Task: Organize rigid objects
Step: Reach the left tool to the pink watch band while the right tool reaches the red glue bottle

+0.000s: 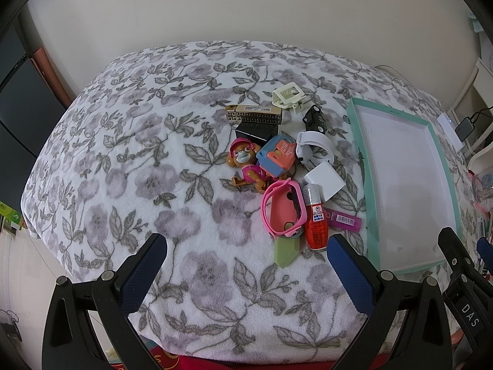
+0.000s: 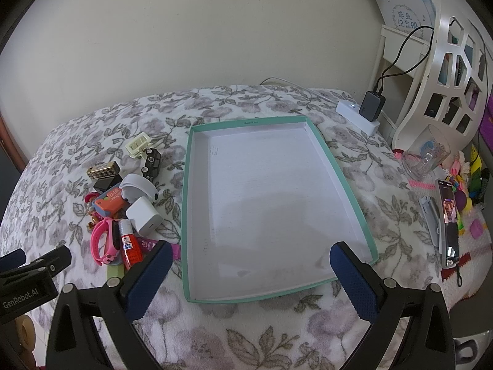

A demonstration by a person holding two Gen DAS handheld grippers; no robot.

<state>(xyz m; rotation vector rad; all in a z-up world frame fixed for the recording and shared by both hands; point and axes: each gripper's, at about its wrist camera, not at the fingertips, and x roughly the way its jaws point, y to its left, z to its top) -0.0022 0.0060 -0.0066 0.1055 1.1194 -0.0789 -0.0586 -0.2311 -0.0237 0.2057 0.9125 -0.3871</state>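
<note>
A pile of small objects lies on the floral blanket: a pink watch (image 1: 282, 208), a red bottle (image 1: 315, 220), a monkey figure (image 1: 245, 162), a white charger cube (image 1: 323, 182), a black toy car (image 1: 314, 118), a gold box (image 1: 254, 114) and a cream clip (image 1: 288, 94). The teal-rimmed tray (image 2: 354, 197) lies to their right with nothing in it. My left gripper (image 1: 246, 246) is open just short of the pile. My right gripper (image 2: 249, 257) is open above the tray's near end.
A phone (image 2: 448, 220), a glass cup (image 2: 426, 157), small toys and a white power strip (image 2: 357, 114) with a black adapter sit right of the tray. A white chair back (image 2: 450, 71) stands at far right. The blanket's near edge runs along the bottom of both views.
</note>
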